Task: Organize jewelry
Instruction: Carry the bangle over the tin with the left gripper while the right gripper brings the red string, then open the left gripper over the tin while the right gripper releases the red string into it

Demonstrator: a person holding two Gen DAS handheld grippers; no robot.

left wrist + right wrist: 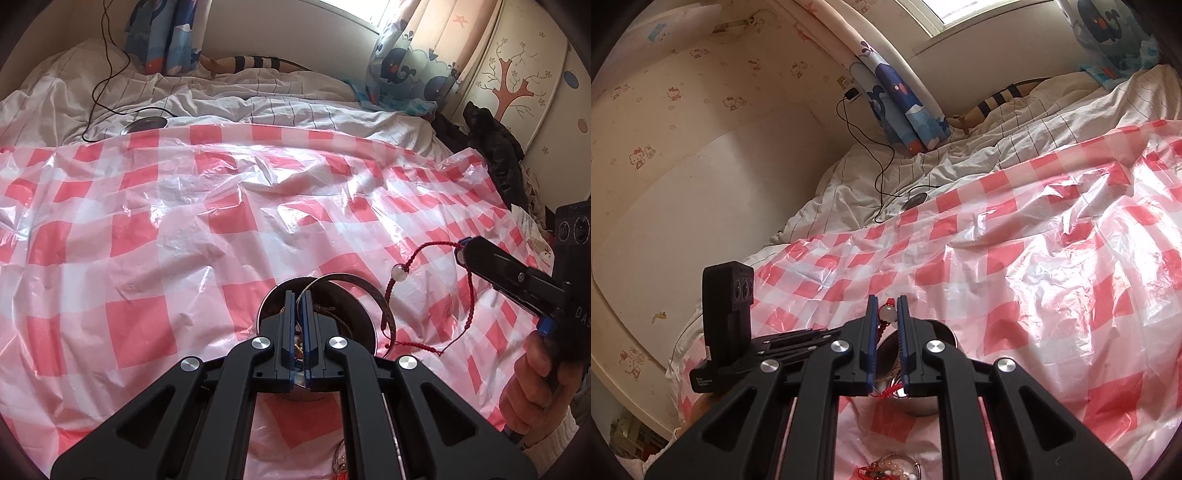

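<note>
A silver bangle is being clamped by the left gripper above a steel bowl on the checked plastic sheet. A red cord bracelet with pale beads is being pinched by the right gripper and is being held beside the bowl.

Left tool jaws nearly closed; right tool jaws narrow, hand gripping handle.
</note>
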